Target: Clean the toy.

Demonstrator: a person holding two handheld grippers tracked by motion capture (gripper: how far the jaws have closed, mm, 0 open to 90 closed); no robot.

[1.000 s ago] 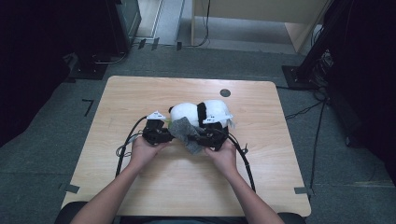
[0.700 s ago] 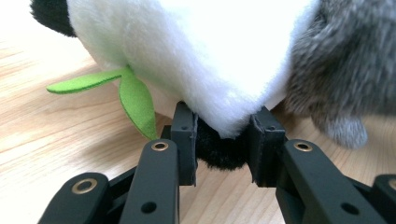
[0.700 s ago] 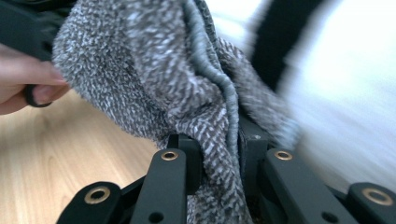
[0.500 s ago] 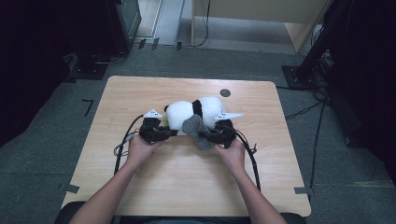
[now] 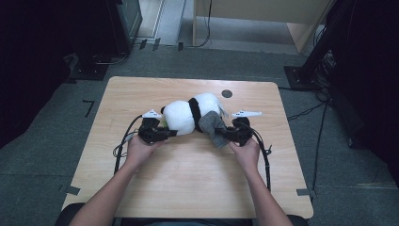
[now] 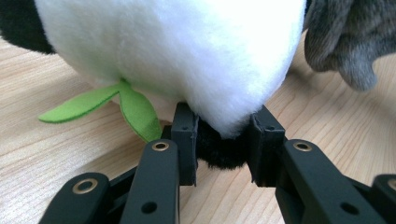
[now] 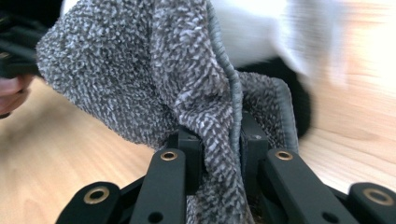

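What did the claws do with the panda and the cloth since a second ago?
The right claw pulled the grey cloth rightward and nearer the person, off the panda. The panda stretched out sideways, lying flatter. Both grips stayed: left claw shut on the panda, right claw shut on the cloth. The table is unchanged.

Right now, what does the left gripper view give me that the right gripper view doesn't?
The left gripper view alone shows the left tongs clamped on a black part of the panda toy, with its green felt leaf on the table. The right gripper view alone shows the right tongs pinching the grey cloth along its stitched edge. Both share the white plush, the grey cloth and the wooden table.
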